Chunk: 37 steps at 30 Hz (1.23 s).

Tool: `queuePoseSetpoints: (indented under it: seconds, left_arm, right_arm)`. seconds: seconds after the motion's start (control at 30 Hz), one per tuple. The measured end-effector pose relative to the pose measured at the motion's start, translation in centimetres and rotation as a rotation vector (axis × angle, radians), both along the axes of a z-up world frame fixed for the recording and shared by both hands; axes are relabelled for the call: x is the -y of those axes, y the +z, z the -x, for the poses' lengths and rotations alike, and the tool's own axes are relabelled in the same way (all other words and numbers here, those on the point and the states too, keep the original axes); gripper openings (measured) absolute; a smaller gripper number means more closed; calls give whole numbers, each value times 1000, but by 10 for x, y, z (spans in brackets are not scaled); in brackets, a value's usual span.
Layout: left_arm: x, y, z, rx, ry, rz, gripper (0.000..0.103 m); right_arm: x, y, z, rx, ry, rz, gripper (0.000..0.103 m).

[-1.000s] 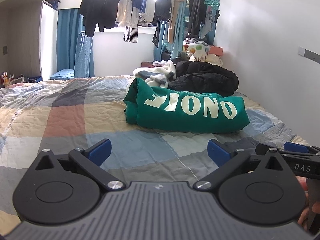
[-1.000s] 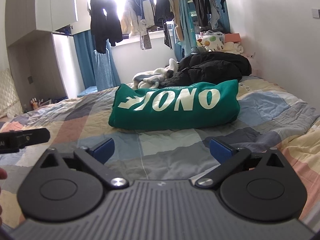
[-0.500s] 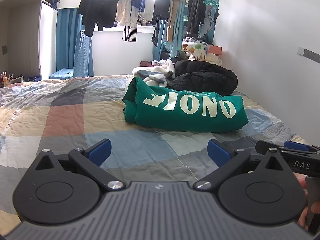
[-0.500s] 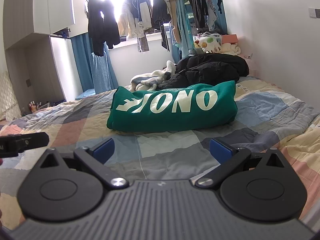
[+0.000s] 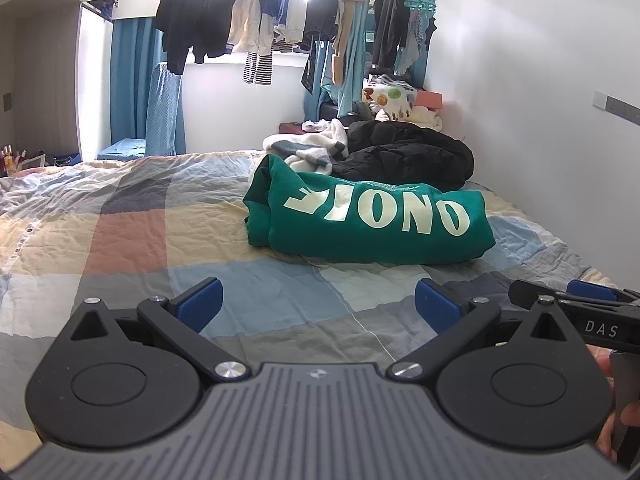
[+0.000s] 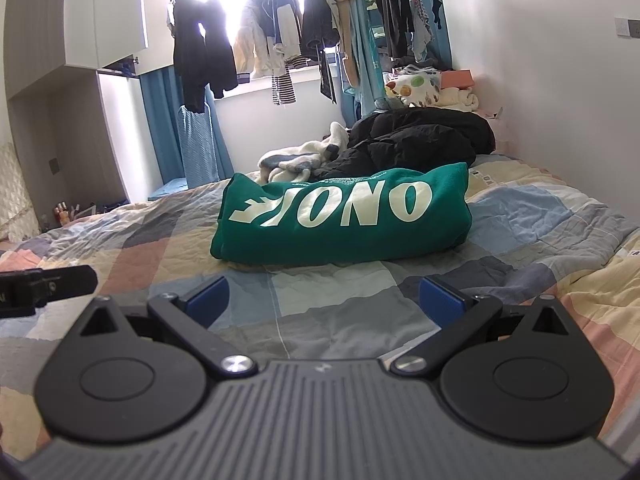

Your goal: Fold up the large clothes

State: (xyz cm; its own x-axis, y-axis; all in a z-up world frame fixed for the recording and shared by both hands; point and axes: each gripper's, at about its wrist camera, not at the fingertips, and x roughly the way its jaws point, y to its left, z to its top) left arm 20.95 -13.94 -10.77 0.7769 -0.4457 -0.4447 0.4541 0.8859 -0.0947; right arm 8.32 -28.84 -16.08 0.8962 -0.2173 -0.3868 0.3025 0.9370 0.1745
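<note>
I'm holding the left tool [image 5: 318,306] and right tool [image 6: 324,300] spread wide, gripping nothing, hovering over the bed [image 5: 120,236]. The folded green sweatshirt [image 6: 340,216] is lying ahead, apart from both.

A big bed [image 5: 120,240] with a checked blanket holds a folded green top [image 5: 372,220]; black coat [image 5: 404,156] behind it.

Green sweatshirt [image 5: 372,220] [image 6: 344,216], white lettering upside down, folded into bundle, lying on bed.
</note>
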Motion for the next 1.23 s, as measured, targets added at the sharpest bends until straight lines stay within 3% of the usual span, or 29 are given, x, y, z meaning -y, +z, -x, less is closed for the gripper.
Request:
queuePoseSetpoints:
  seconds: [1.23]
  left_arm:
    - [-4,0,1,-3,-6,10,103]
  right_arm:
    - [-2,1,3,9,-10,8,103]
